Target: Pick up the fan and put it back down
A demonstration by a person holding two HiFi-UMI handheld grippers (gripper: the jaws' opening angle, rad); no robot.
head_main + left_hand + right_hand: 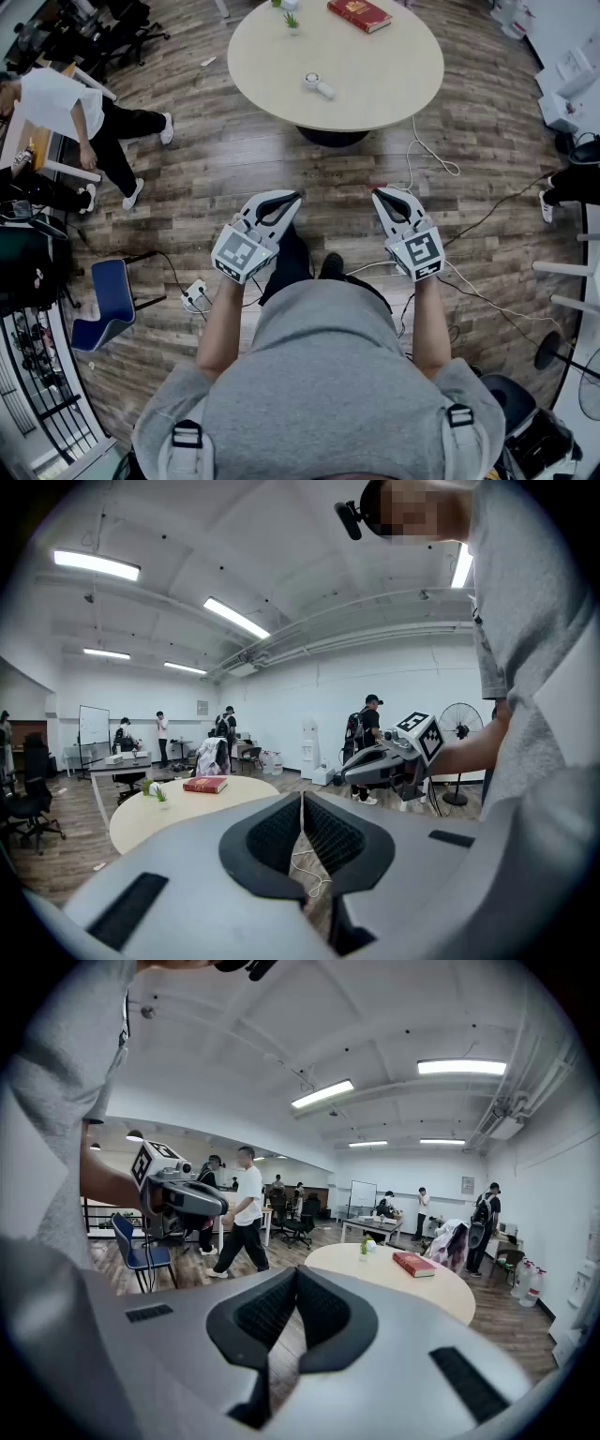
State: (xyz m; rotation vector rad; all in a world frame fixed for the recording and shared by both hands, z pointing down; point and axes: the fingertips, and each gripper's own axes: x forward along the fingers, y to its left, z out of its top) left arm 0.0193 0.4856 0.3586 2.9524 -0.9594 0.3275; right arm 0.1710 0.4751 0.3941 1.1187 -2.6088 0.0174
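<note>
A small white hand-held fan (319, 85) lies on the round beige table (394, 94), near its middle. Both grippers hover over the wooden floor, well short of the table and close to my body. My left gripper (292, 197) is shut with nothing between its pads, and its jaws (302, 799) meet in a line. My right gripper (380, 194) is also shut and empty, its tips (296, 1274) closed together. The fan does not show in either gripper view. Each gripper sees the other: the right gripper (389, 761), the left gripper (183, 1199).
A red book (359, 13) and a small potted plant (292, 20) sit at the table's far side. Cables (427, 155) and a power strip (195, 294) lie on the floor. A blue chair (98, 305) stands at left, a person (66, 112) beyond it, a pedestal fan (461, 726) at right.
</note>
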